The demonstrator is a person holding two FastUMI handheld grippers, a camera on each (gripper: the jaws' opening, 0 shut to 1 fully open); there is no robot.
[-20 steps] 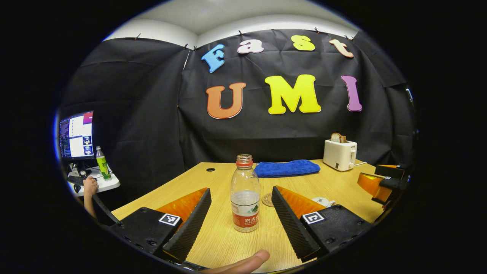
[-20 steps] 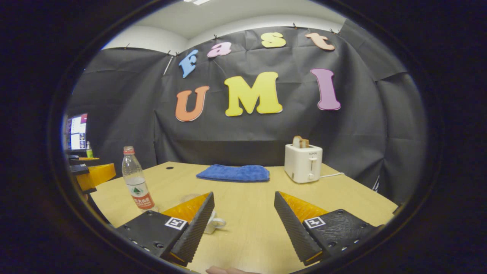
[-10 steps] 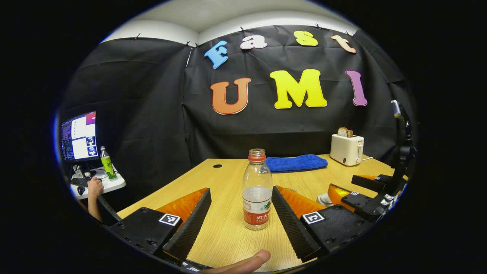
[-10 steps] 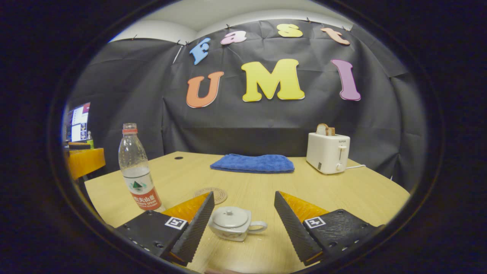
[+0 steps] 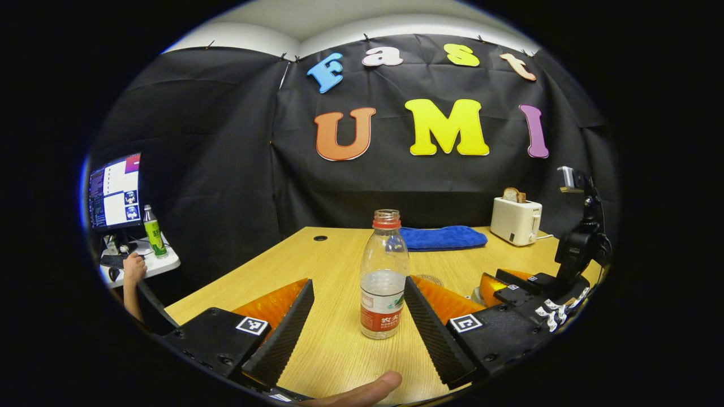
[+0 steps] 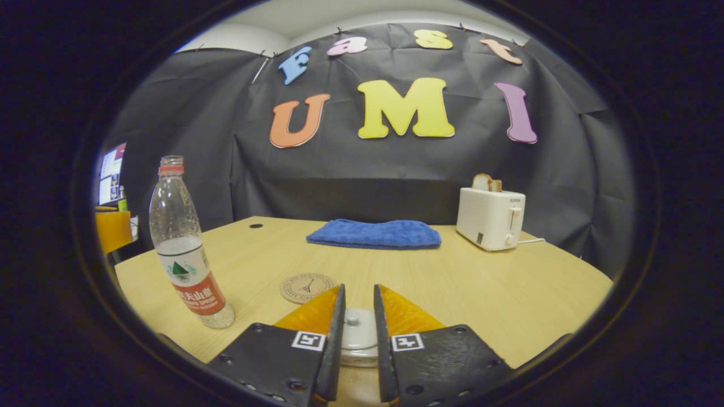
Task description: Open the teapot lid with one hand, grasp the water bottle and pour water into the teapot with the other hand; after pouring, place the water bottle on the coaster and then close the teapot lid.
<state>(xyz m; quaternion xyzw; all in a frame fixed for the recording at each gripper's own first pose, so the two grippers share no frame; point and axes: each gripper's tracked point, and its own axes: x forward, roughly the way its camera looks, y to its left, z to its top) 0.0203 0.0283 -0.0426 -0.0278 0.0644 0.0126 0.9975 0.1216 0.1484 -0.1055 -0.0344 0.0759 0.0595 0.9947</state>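
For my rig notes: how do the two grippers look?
Left gripper and right gripper alike: two wedge-shaped fingers with ridged inner faces, mounted on black blocks with screws. Each block carries a small square black-and-white marker.

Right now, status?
Left gripper open around water bottle. Right gripper narrowed over teapot lid, grip unconfirmed. Coaster free.

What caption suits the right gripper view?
Right hand-held gripper closing around teapot lid, water bottle and coaster nearby.
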